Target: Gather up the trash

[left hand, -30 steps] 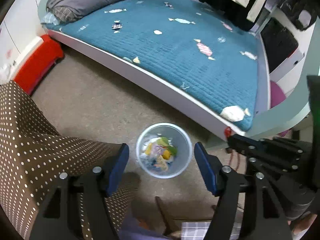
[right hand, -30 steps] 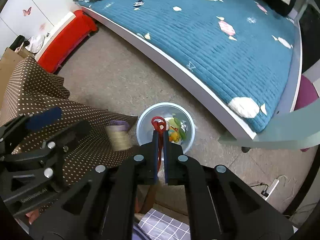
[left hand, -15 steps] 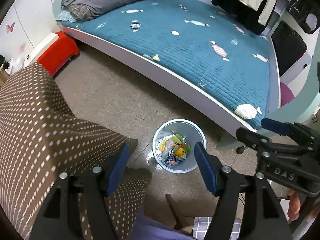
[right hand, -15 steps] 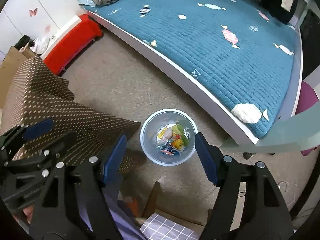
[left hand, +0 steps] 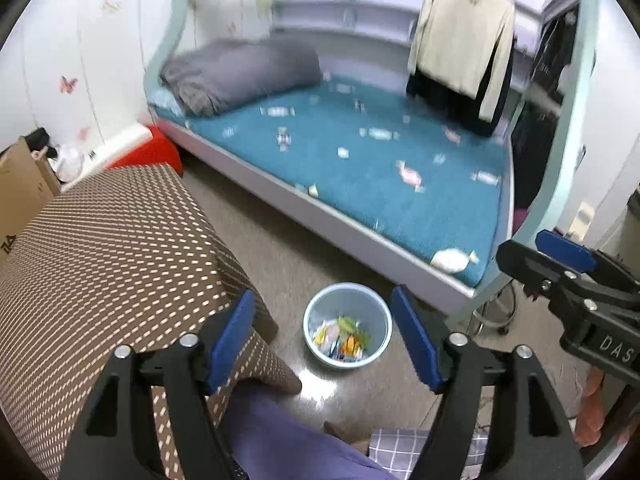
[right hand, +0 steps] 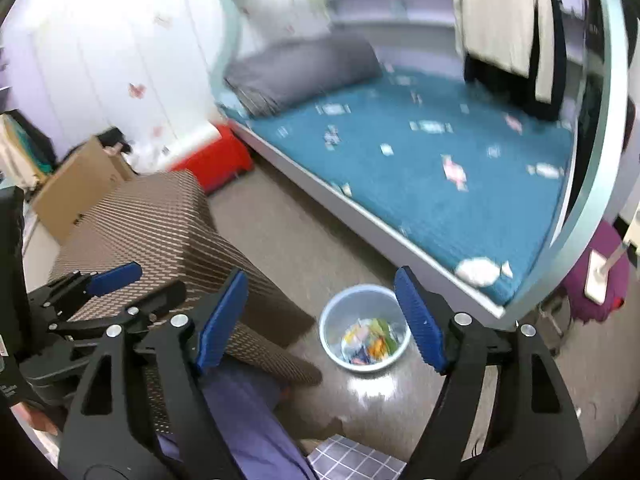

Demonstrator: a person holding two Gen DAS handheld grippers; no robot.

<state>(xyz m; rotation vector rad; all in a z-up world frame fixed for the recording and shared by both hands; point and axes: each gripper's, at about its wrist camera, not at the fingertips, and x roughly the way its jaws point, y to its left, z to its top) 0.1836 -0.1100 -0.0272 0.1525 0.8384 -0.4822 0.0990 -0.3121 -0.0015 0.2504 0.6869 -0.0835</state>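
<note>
Trash (left hand: 343, 338), seemingly wrappers, fills upright bin (left hand: 347, 294); both grippers' (left hand: 322, 338) (right hand: 322, 318) jaws just widened, empty.

bed (left hand: 360, 184) with teal cover lying along far wall | grey pillow (left hand: 240, 72) resting at its head | cream garment (left hand: 460, 48) hanging above | red cushion (left hand: 148, 156) sitting on floor | cardboard box (right hand: 80, 184) standing beside wall

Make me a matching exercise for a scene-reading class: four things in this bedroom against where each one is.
Things:
1. waste bin
2. grey duvet
3. cream top
4. red box

Places:
A. hanging above the bed's far end
B. on the floor beside the bed frame, holding wrappers
C. bunched at the head of the bed
D. against the wall, left of the bed

Pairs: 1-B, 2-C, 3-A, 4-D
</note>
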